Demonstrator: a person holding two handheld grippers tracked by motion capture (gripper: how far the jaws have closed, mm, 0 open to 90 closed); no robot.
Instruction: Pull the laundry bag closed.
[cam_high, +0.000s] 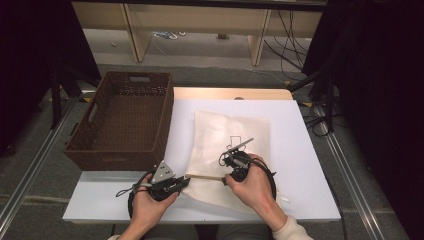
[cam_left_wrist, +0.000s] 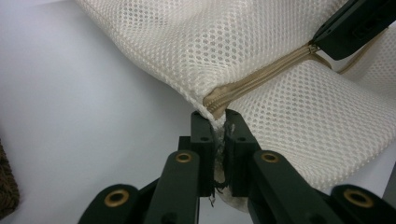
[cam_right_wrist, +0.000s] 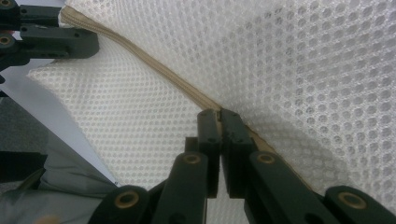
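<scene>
A cream mesh bag (cam_high: 225, 135) lies flat on the white table (cam_high: 300, 150), with a tan zipper (cam_high: 206, 176) along its near edge. My left gripper (cam_high: 186, 181) is shut on the bag's near-left corner, where the zipper ends; in the left gripper view the jaws (cam_left_wrist: 216, 116) pinch the mesh bag (cam_left_wrist: 243, 37) just below the zipper (cam_left_wrist: 261, 74). My right gripper (cam_high: 226, 176) is shut on the zipper a short way to the right. In the right gripper view its tips (cam_right_wrist: 218, 113) close on the zipper (cam_right_wrist: 154, 70); what lies between the pads is hidden.
A dark brown wicker basket (cam_high: 125, 120) stands at the table's left, partly over the edge. A wooden board (cam_high: 230, 93) runs along the far edge. A small white scrap (cam_high: 285, 199) lies near the front right. Cables trail on the floor beyond.
</scene>
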